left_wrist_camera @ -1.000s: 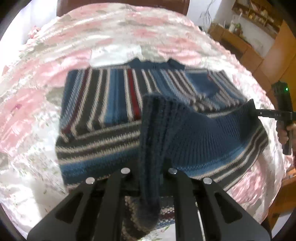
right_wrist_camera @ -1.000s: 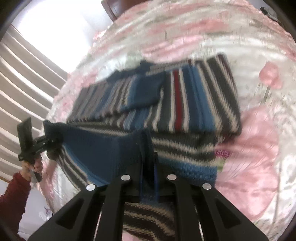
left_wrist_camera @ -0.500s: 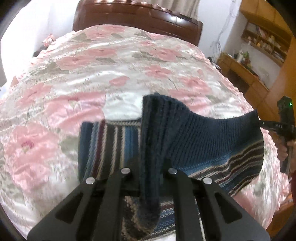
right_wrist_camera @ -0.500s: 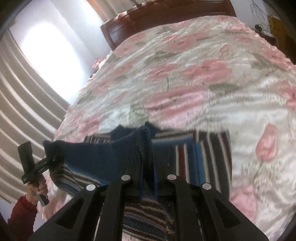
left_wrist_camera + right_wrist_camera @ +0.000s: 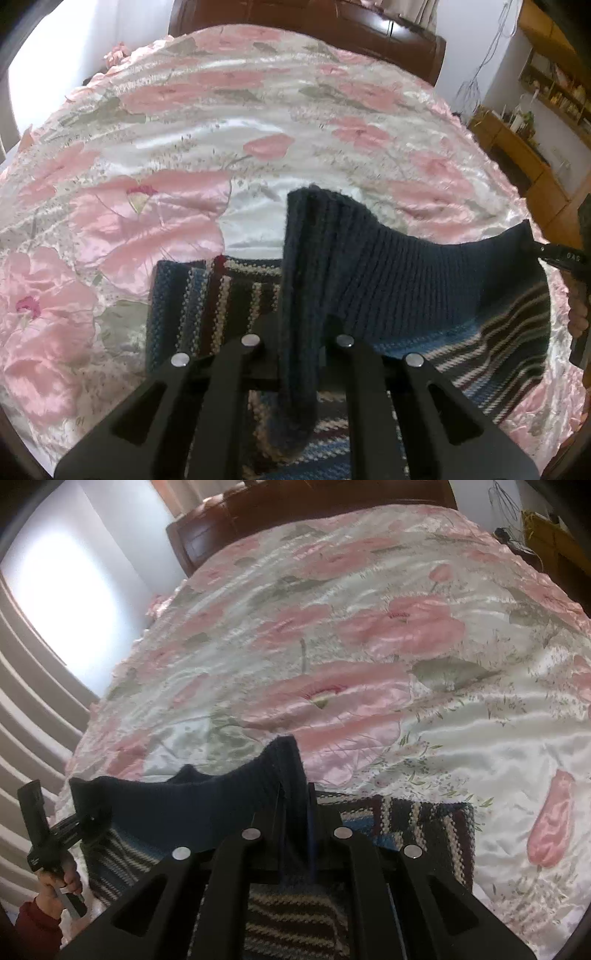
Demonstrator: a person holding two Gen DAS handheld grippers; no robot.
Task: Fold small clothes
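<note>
While both tools pinch the navy ribbed hem of the striped sweater [image 5: 406, 266], the knit hangs between them as a shallow sling, which looks like the way to carry that edge across the bed [image 5: 184, 129] toward its far end and lay it down straight as one even fold. Seen from its own camera, the left tool [image 5: 299, 332] is pressed together on a thick bunch of the ribbing, the wool spilling down between its black fingers; seen from the other side it [image 5: 88, 812] grips the left corner, with a hand and a dark red sleeve [image 5: 37, 923] below it. Gripping the opposite corner, the right tool [image 5: 295, 834] is likewise shut on a narrow pleat of the hem, and in the left view it [image 5: 535, 251] shows at the far right edge of the cloth. Below the raised hem, the sweater's body lies on the near part of the bed, a chunky knit in bands of blue, cream, dark grey and red. Beneath it the bedspread is glossy satin, white with large pink flowers and grey-green leaves, softly creased; a dark wooden headboard [image 5: 314, 18] closes the far end.
</note>
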